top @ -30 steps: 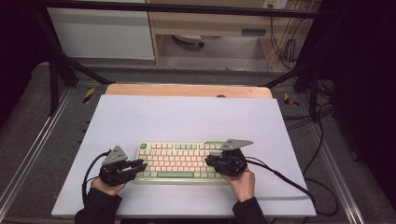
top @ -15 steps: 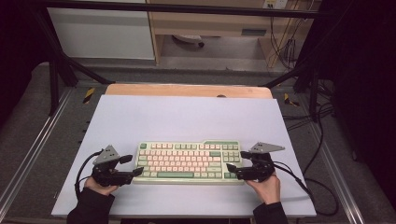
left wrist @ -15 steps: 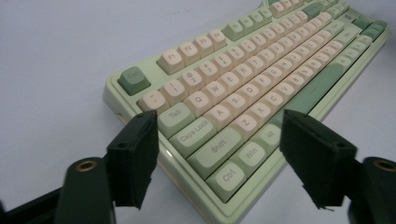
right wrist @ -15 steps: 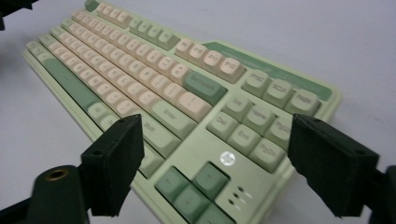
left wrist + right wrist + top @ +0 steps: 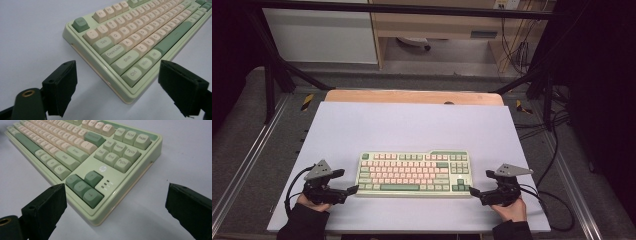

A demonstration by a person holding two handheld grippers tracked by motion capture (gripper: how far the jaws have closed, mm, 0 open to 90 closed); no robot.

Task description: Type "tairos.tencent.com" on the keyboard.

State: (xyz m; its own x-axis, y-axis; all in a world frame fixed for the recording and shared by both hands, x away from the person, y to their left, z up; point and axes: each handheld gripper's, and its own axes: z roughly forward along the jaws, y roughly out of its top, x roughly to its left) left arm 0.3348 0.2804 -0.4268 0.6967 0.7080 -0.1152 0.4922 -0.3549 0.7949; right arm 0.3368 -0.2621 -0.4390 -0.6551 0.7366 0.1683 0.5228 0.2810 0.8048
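Beside the keyboard (image 5: 414,173), one at each short end, sit my left gripper (image 5: 343,188) and right gripper (image 5: 478,193), both with jaws just opened wide and nothing between them. It lies flat near the desk's (image 5: 412,125) front edge, long axis running from hand to hand, each about equally near. Smooth pale-green plastic case, cream and green sculpted keycaps, rounded corners
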